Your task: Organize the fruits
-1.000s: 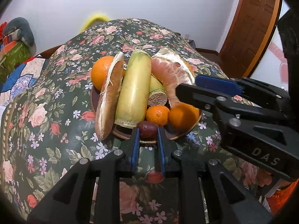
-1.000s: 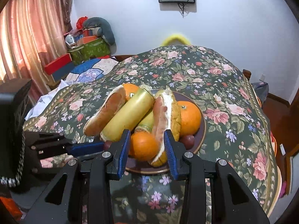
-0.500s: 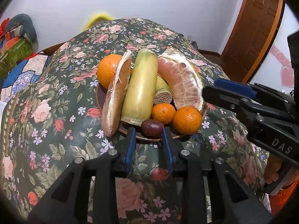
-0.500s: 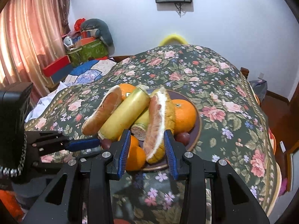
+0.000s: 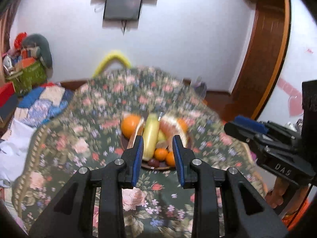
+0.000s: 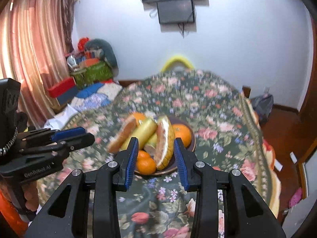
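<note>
A brown plate (image 5: 158,167) (image 6: 191,146) on the floral tablecloth holds oranges (image 5: 130,126) (image 6: 183,132), small mandarins (image 5: 160,154) (image 6: 146,165), pomelo wedges (image 5: 174,127) (image 6: 164,142), a yellow-green sugarcane piece (image 5: 151,134) (image 6: 145,131) and a dark passion fruit (image 5: 153,161). My left gripper (image 5: 158,152) is open and empty, held back above the table in front of the plate. My right gripper (image 6: 155,156) is open and empty, also back from the plate. Each gripper shows at the side of the other's view. Both views are motion-blurred.
The floral-covered table (image 5: 158,198) (image 6: 218,109) fills the foreground. A wall-mounted TV (image 5: 122,8) (image 6: 175,10) hangs behind. Boxes and bags (image 6: 89,73) sit at the back left by pink curtains (image 6: 29,59). A wooden door (image 5: 263,49) is at the right.
Both grippers have pulled back and up from the plate, so the fruit looks smaller and farther. The left gripper's jaws have opened wider.
</note>
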Motion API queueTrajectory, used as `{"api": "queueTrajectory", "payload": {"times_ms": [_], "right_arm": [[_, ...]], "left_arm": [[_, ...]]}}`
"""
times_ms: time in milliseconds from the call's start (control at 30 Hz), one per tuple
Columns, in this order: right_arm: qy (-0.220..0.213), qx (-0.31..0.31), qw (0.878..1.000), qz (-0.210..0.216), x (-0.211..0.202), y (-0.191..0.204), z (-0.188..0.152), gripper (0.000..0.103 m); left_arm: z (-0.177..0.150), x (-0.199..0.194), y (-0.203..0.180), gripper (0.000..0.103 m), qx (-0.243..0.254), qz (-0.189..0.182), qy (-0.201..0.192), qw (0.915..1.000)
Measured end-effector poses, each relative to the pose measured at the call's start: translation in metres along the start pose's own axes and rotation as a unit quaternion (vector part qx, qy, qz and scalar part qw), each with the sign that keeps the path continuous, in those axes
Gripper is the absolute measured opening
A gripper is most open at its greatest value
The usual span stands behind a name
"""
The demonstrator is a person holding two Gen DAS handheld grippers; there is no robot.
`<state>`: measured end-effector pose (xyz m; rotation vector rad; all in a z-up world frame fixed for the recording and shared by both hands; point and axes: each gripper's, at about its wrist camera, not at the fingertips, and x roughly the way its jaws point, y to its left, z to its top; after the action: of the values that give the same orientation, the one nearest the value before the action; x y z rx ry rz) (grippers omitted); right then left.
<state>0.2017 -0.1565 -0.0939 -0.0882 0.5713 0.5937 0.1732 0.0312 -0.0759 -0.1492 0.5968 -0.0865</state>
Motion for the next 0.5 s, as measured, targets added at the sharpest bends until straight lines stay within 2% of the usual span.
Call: {"api": "queueTrajectory", "payload": {"times_ms": [133, 200, 367, 500], "right_arm": [[-0.045, -0.008, 0.999, -0.004, -0.046, 0.018, 0.009, 0.034], [-0.069, -0.011, 0.997, -0.012, -0.069, 0.026, 0.012, 0.04], [-0.122, -0.016, 0.992, -0.034, -0.115, 0.043, 0.012, 0.058], [-0.15, -0.024, 0.987, -0.046, -0.14, 0.056, 0.01, 0.065]], "left_arm": [[0.01, -0.048, -0.013, 0.043, 0.006, -0.004, -0.05, 0.9987], [0.012, -0.071, -0.02, 0.045, 0.013, 0.002, -0.075, 0.9971], [0.011, -0.126, -0.037, 0.059, 0.03, 0.015, -0.133, 0.9906], [0.008, -0.154, -0.043, 0.064, 0.034, 0.023, -0.158, 0.9865]]}}
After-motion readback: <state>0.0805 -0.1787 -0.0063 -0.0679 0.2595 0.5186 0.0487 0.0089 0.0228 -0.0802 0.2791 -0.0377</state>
